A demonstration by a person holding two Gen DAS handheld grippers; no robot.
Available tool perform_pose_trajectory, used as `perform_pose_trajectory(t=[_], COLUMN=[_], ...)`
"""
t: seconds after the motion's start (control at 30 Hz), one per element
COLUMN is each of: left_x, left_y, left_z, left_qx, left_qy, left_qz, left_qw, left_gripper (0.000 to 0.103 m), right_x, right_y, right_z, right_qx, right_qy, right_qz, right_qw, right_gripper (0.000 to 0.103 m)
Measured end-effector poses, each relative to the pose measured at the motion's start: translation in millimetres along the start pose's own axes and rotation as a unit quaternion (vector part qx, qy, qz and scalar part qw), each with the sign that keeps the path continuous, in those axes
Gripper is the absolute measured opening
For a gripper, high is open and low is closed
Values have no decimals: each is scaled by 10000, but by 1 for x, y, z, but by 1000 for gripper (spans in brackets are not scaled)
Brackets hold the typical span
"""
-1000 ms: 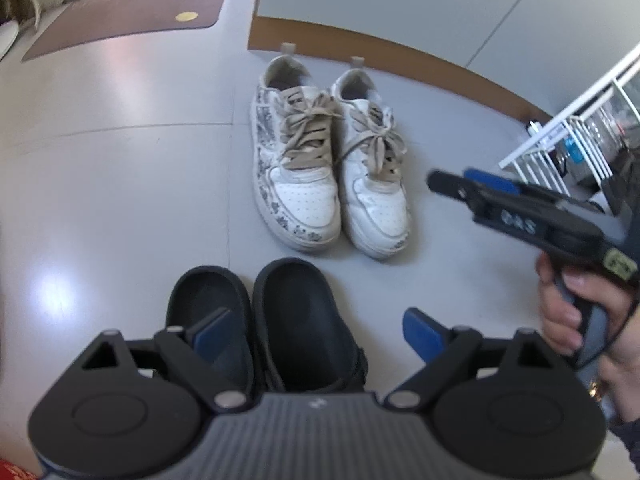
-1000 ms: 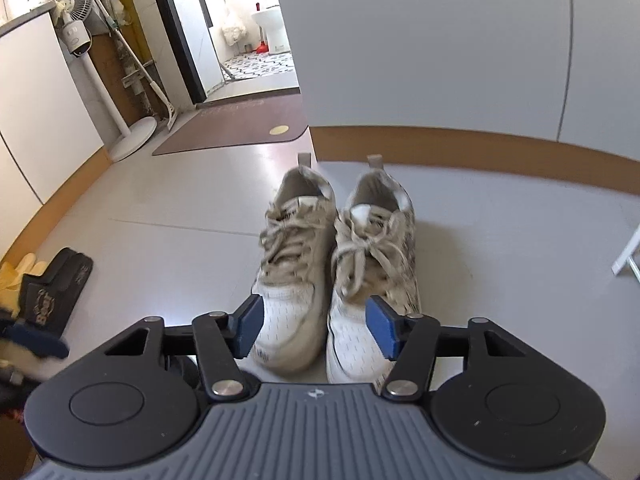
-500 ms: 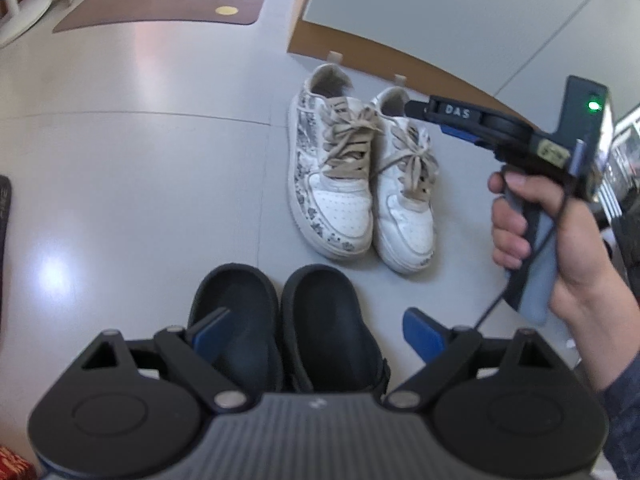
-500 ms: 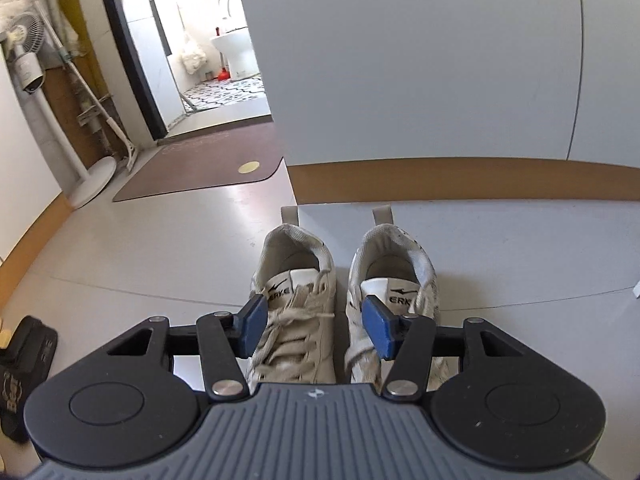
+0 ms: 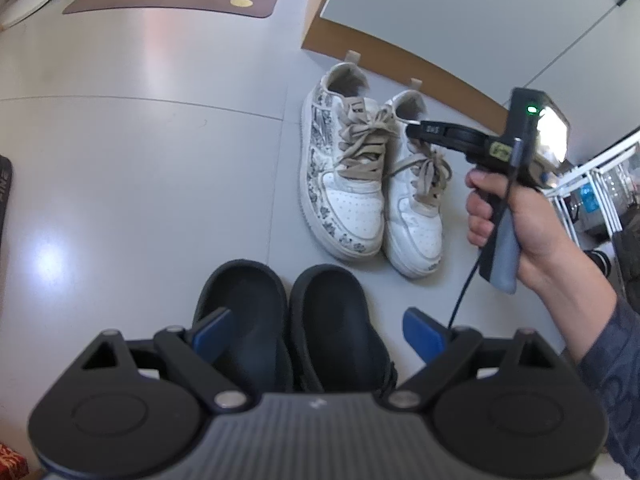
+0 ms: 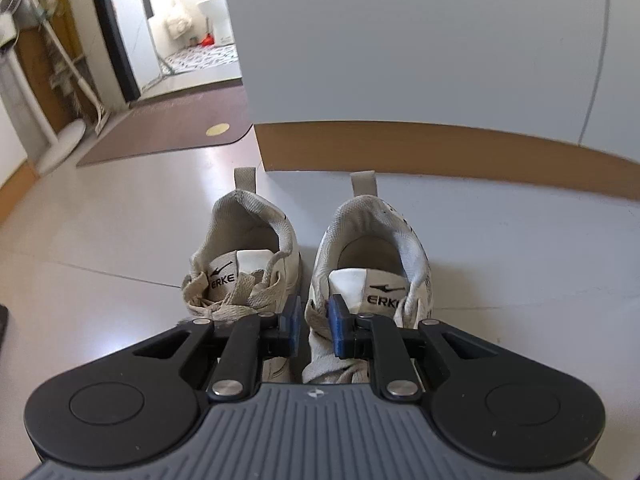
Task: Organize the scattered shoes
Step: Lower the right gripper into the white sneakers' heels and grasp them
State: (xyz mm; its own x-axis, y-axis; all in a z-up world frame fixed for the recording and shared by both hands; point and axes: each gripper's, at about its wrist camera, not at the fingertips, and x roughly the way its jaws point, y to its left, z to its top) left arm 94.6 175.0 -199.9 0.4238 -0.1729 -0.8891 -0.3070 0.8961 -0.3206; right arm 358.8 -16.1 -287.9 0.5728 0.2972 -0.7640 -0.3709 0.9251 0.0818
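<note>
Two white sneakers stand side by side with heels toward the wall, one with patterned sides (image 5: 340,176) and a plainer one (image 5: 416,208). In the right wrist view they are the left (image 6: 244,264) and right shoe (image 6: 372,276). My right gripper (image 6: 314,320) sits low over the gap between them, its jaws nearly closed on the inner collar edges and laces of the sneakers. It also shows in the left wrist view (image 5: 412,130). My left gripper (image 5: 316,330) is open above two black slippers (image 5: 240,320) (image 5: 340,320) lying side by side.
A grey wall with a brown skirting board (image 6: 440,148) stands just behind the sneakers. A brown doormat (image 6: 168,132) lies before an open doorway at the left. A white wire rack (image 5: 600,184) stands at the right. A black object (image 5: 4,188) lies at the left edge.
My right gripper has moved forward and down onto the sneakers and its jaws have closed from wide to nearly shut. My left gripper has stayed open over the slippers.
</note>
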Motion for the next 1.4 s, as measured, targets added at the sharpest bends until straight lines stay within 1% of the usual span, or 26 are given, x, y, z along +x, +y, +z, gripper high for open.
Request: perform_pose_trajectory(t=[0.13, 0.23, 0.33, 0.63, 0.77, 0.83, 0.87, 0.9, 1.0, 1.13, 1.23, 1.33, 1.4], left_x=[-3, -6, -6, -2, -1, -1, -2, 0, -2, -2, 0, 3, 3], left_y=[7, 14, 14, 11, 11, 11, 10, 10, 9, 13, 13, 11, 11], left_z=[2, 3, 3, 1, -1, -2, -2, -1, -1, 0, 1, 1, 0], left_qx=[-143, -275, -275, -256, -261, -269, -257, -245, -244, -301, -304, -249, -239], left_qy=[-101, -155, -174, -122, -74, -67, -74, -81, -114, -133, -122, -82, -66], left_qz=[47, 60, 83, 63, 55, 42, 33, 34, 57, 104, 99, 74, 78], left_qw=[9998, 9995, 9994, 9996, 9996, 9996, 9996, 9997, 9996, 9994, 9994, 9996, 9997], left_gripper=[93, 93, 93, 93, 93, 93, 93, 93, 93, 93, 93, 93, 93], right_x=[12, 15, 16, 20, 17, 8, 5, 2, 7, 21, 24, 28, 32], right_y=[5, 10, 13, 7, 3, 3, 4, 6, 11, 10, 11, 16, 18], right_z=[2, 1, -1, 4, 6, 8, 9, 11, 16, 18, 19, 20, 20], right_qx=[-278, -466, -649, -312, -129, -116, -106, -93, -104, 76, 95, 98, 59], right_qy=[273, 201, 84, 41, 43, -164, -238, -297, -272, -157, -202, -135, -46], right_qz=[-102, -88, -139, 68, 115, 143, 168, 198, 162, 82, 55, 20, -29], right_qw=[9992, 9987, 9978, 9995, 9998, 9997, 9995, 9993, 9994, 9998, 9997, 9999, 10000], right_gripper=[13, 11, 10, 10, 13, 19, 25, 28, 28, 28, 28, 30, 34])
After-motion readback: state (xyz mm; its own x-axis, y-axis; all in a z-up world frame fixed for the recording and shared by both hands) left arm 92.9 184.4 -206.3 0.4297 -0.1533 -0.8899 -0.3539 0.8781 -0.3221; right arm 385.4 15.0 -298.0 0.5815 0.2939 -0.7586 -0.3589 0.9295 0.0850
